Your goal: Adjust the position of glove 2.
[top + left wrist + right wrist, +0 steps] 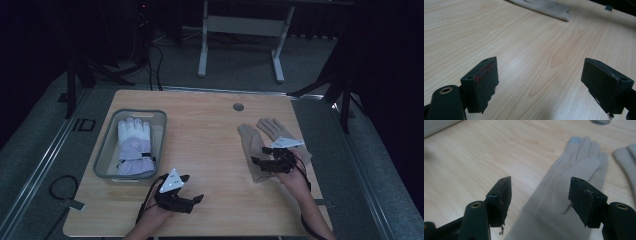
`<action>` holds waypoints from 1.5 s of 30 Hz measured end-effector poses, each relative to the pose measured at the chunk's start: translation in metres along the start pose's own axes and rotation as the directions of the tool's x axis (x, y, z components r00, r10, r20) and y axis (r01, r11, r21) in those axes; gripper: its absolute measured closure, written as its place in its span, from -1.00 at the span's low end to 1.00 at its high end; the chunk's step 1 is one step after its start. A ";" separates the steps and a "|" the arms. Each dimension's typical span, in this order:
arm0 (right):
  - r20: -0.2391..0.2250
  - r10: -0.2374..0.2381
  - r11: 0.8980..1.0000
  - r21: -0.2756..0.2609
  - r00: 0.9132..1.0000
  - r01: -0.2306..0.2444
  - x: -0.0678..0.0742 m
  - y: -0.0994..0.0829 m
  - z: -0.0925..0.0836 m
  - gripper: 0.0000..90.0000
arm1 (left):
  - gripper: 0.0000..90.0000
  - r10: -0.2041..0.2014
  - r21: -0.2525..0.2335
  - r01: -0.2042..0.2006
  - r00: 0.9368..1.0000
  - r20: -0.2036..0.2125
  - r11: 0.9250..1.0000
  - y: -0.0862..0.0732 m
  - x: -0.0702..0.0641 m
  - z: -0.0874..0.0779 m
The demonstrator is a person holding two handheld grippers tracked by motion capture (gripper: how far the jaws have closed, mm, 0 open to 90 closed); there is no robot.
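Observation:
A beige glove (248,142) lies flat on the right half of the wooden table (200,130), fingers pointing away from me. A second beige glove (272,128) lies just to its right. My right gripper (257,164) hovers over the nearer glove's palm. Its jaws stand apart on either side of the cloth (564,187), with the pads off it, so the right gripper (540,197) is open. The other glove (626,157) shows at that view's right edge. My left gripper (194,188) is near the front edge and is open (540,82) above bare wood. A glove's cuff (549,7) lies far ahead of it.
A grey plastic bin (107,145) at the table's left holds a white and lavender padded glove (134,142). A round cable hole (238,107) sits near the far edge. Beyond the table stand a desk frame (202,50) and floor cables (155,65).

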State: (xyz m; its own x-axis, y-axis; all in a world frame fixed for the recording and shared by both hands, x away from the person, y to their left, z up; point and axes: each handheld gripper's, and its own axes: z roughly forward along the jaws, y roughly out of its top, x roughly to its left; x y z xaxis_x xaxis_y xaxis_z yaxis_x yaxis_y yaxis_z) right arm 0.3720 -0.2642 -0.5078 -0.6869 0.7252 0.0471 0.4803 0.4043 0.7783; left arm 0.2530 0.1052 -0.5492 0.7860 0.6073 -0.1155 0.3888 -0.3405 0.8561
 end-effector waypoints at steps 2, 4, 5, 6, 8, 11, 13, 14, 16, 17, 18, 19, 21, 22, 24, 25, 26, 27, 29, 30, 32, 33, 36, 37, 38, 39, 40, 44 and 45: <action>0.016 0.001 1.000 0.004 1.000 -0.001 -0.006 0.004 0.003 -0.15 | -0.68 -0.002 0.006 0.002 1.000 0.005 1.000 0.000 -0.001 0.001; 0.026 0.008 1.000 0.006 1.000 -0.009 -0.013 0.008 0.006 -0.08 | -0.70 -0.006 0.012 0.006 1.000 0.005 1.000 0.000 -0.001 0.002; 0.040 0.008 1.000 0.010 0.999 -0.008 -0.016 0.009 0.008 -0.06 | -0.75 -0.006 0.012 0.006 1.000 0.005 1.000 0.000 -0.001 0.002; 0.047 0.008 1.000 0.014 0.999 -0.009 -0.019 0.011 0.011 -0.04 | -0.82 -0.008 0.028 0.008 1.000 0.010 1.000 0.000 -0.002 0.003; 0.051 0.019 1.000 0.020 0.999 -0.020 -0.026 0.012 0.016 0.00 | -0.91 -0.007 0.044 0.006 1.000 0.019 0.999 -0.001 -0.003 0.004; 0.044 0.037 0.999 0.033 0.998 -0.038 -0.034 0.013 0.025 0.08 | -0.95 -0.004 0.031 0.004 1.000 0.020 1.000 -0.001 -0.004 0.004; 0.047 0.032 0.999 0.039 0.998 -0.034 -0.036 0.013 0.029 0.09 | -0.95 -0.003 0.026 0.002 1.000 0.024 1.000 -0.001 -0.004 0.003; 0.044 0.039 0.998 0.052 0.998 -0.041 -0.038 0.012 0.036 0.09 | -0.95 0.002 0.022 -0.003 1.000 0.022 1.000 0.000 -0.005 0.003; 0.053 0.026 0.997 0.068 0.998 -0.029 -0.040 0.010 0.043 0.11 | -0.95 0.005 0.013 -0.005 1.000 0.021 1.000 0.000 -0.006 0.002; 0.059 0.024 0.997 0.073 0.998 -0.029 -0.041 0.009 0.047 0.11 | -0.95 0.005 0.013 -0.005 1.000 0.021 1.000 0.000 -0.006 0.002; 0.057 0.030 0.996 0.078 0.998 -0.034 -0.042 0.007 0.050 0.11 | -0.95 0.006 0.012 -0.006 1.000 0.022 1.000 0.000 -0.006 0.002; 0.057 0.030 0.996 0.078 0.998 -0.034 -0.042 0.007 0.050 0.11 | -0.95 0.006 0.012 -0.006 1.000 0.022 1.000 0.000 -0.006 0.002; 0.076 0.017 0.992 0.124 0.997 -0.026 -0.044 0.000 0.060 0.10 | -0.95 0.006 0.009 -0.006 1.000 0.021 1.000 0.000 -0.005 0.002; 0.075 0.014 0.994 0.107 0.997 -0.022 -0.043 -0.002 0.061 0.12 | -0.95 0.007 0.008 -0.007 1.000 0.022 1.000 0.000 -0.005 0.002; 0.085 0.008 0.995 0.102 0.996 -0.017 -0.041 -0.003 0.061 0.29 | -0.95 0.007 0.011 -0.008 1.000 0.020 1.000 0.000 -0.006 0.002; 0.085 0.008 0.995 0.102 0.996 -0.017 -0.041 -0.003 0.061 0.29 | -0.95 0.007 0.011 -0.008 1.000 0.020 1.000 0.000 -0.006 0.002; 0.085 0.008 0.995 0.102 0.996 -0.017 -0.037 -0.003 0.060 0.64 | -0.95 0.007 0.012 -0.007 1.000 0.021 1.000 -0.001 -0.006 0.002; 0.085 0.008 0.995 0.102 0.996 -0.017 -0.037 -0.003 0.060 0.64 | -0.95 0.007 0.012 -0.007 1.000 0.021 1.000 -0.001 -0.006 0.002; 0.102 0.026 0.993 0.116 0.994 -0.038 -0.033 0.000 0.060 0.73 | -0.95 0.007 0.010 -0.008 1.000 0.021 1.000 0.000 -0.006 0.003; 0.097 0.059 0.991 0.113 0.994 -0.069 -0.031 0.002 0.060 0.74 | -0.95 0.006 0.007 -0.006 1.000 0.019 1.000 0.000 -0.006 0.002; 0.104 0.113 0.989 0.080 0.988 -0.122 -0.019 0.008 0.056 0.76 | -0.95 0.004 0.001 -0.004 1.000 0.016 1.000 0.001 -0.005 0.001; 0.097 0.134 0.988 0.062 0.986 -0.140 -0.015 0.010 0.054 0.76 | -0.95 0.004 0.001 -0.004 1.000 0.016 1.000 0.001 -0.005 0.001; 0.101 0.156 0.986 0.038 0.983 -0.160 -0.002 0.017 0.050 0.76 | -0.95 -0.001 -0.007 0.001 1.000 0.008 1.000 0.001 -0.004 0.000; 0.084 0.168 0.985 0.018 0.982 -0.170 0.003 0.020 0.047 0.76 | -0.95 -0.004 -0.007 0.004 1.000 0.008 1.000 0.001 -0.004 0.000; 0.085 0.176 0.984 0.009 0.981 -0.177 0.016 0.029 0.044 0.76 | -0.95 -0.007 -0.012 0.007 1.000 0.003 1.000 0.001 -0.003 0.000; 0.079 0.179 0.984 -0.002 0.981 -0.180 0.021 0.033 0.042 0.76 | -0.95 -0.007 -0.012 0.007 1.000 0.003 1.000 0.001 -0.003 0.000; 0.077 0.184 0.983 -0.006 0.980 -0.184 0.027 0.038 0.041 0.76 | -0.95 -0.008 -0.016 0.008 1.000 0.000 1.000 0.002 -0.003 0.000; 0.095 0.195 0.981 -0.042 0.976 -0.191 0.048 0.052 0.036 0.76 | -0.95 -0.009 -0.029 0.009 1.000 -0.011 1.000 0.003 -0.003 -0.002; 0.095 0.195 0.981 -0.042 0.976 -0.191 0.048 0.052 0.036 0.76 | -0.95 -0.009 -0.029 0.009 1.000 -0.011 1.000 0.003 -0.003 -0.002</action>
State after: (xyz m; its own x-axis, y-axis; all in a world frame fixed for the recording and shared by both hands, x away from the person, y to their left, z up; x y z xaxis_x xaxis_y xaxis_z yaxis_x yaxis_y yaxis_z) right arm 0.3832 -0.1883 -0.4878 -0.5250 0.8399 0.1378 0.5795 0.2342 0.7806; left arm 0.2505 0.1036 -0.5457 0.7773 0.6181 -0.1176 0.3815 -0.3143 0.8693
